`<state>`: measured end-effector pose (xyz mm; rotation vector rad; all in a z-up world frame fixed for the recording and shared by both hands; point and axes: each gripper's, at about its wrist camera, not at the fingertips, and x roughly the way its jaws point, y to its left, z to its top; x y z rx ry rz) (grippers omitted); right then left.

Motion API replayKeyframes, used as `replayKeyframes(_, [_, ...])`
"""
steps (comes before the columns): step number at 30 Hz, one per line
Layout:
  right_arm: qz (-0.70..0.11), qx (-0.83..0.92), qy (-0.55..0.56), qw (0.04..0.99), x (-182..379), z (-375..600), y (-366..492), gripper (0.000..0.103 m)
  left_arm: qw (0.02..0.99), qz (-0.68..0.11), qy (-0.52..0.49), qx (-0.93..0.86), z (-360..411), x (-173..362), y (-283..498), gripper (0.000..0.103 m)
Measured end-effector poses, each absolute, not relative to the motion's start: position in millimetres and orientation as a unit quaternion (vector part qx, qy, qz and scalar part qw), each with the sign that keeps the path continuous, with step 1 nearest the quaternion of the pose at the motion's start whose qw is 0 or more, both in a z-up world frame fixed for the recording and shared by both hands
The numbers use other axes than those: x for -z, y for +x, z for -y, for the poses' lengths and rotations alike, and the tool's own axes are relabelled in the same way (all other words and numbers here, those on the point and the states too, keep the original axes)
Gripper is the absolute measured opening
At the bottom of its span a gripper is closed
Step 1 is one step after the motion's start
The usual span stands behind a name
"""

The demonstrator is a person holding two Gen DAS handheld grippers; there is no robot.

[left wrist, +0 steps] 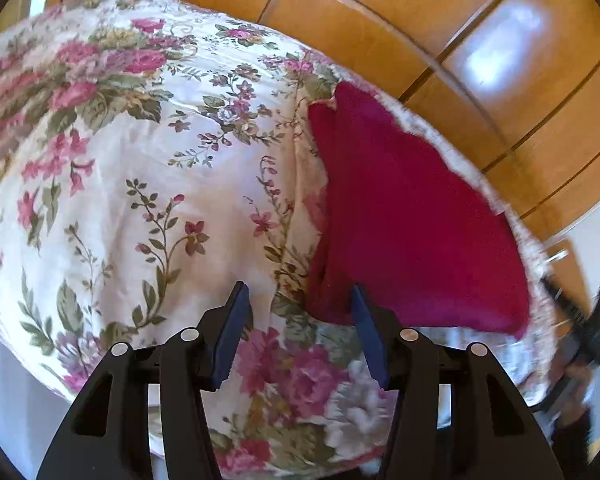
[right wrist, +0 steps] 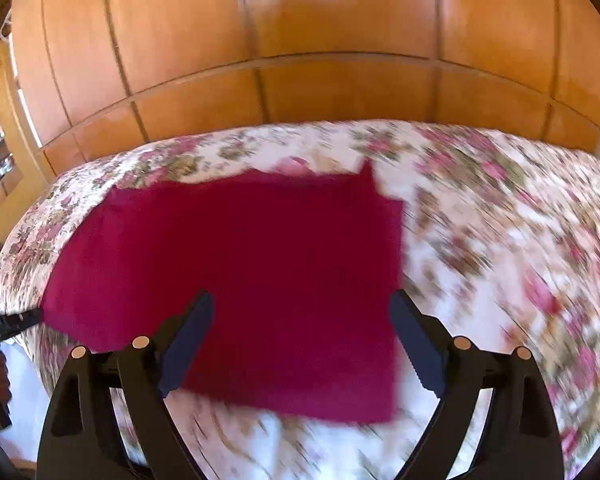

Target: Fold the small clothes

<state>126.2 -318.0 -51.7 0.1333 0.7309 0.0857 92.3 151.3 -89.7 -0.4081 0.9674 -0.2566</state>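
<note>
**A:** Where does the fold stand?

**B:** I'd judge one fold is laid and let go. The crimson garment [right wrist: 236, 280] lies flat as a rough rectangle on the floral bedspread [right wrist: 500, 240], near the bed's far edge by the wooden wardrobe [right wrist: 300, 40]. The right gripper [right wrist: 302, 328] hovers over it with its jaws wide apart and nothing between them.

**A:** And the left one?

**B:** The left gripper [left wrist: 300, 320] stands about half open at the garment's corner – one blue pad [left wrist: 366, 328] sits against the cloth's edge, but nothing is pinched.

**A:** So what next?

**B:** Probably another fold. That calls for both tools to close on one edge or its corners, lift it clear, and carry it over to meet the opposite side evenly.

**A:** Do the views differ?

**B:** Yes. The right wrist view shows the whole outline, with a small peak sticking up at the far right corner – though it is motion-blurred. The left wrist view is sharper, shows the garment side-on, and catches the right tool blurred at the frame's edge.
</note>
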Motion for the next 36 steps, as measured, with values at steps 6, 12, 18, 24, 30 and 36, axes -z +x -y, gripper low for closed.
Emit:
replayKeyframes(6, [-0.412,0.005,0.082,0.907,107.0,327.4,186.7,0.092,0.882,-0.448,-0.125,0.080,-137.5,90.2,81.2,0.052])
replayKeyframes(12, [-0.345,0.002,0.046,0.938,116.7,322.0,170.3,0.094,0.913,-0.400,-0.068,0.040,-128.0,55.1,84.8,0.052])
replayKeyframes(18, [-0.333,0.004,0.043,0.942,118.3,319.1,168.5,0.094,0.929,-0.367,-0.020,0.027,-104.8,26.0,106.6,0.062])
replayKeyframes(24, [-0.328,0.002,0.044,0.944,119.7,318.7,166.1,0.094,0.933,-0.359,0.005,0.036,-79.9,16.4,119.3,0.062])
replayKeyframes(30, [-0.325,0.002,0.045,0.945,120.3,318.7,165.4,0.094,0.934,-0.355,0.010,0.044,-71.9,15.3,124.7,0.071])
replayKeyframes(36, [-0.324,0.002,0.045,0.945,120.3,318.6,165.4,0.094,0.931,-0.362,0.013,0.039,-71.1,20.8,133.0,0.071])
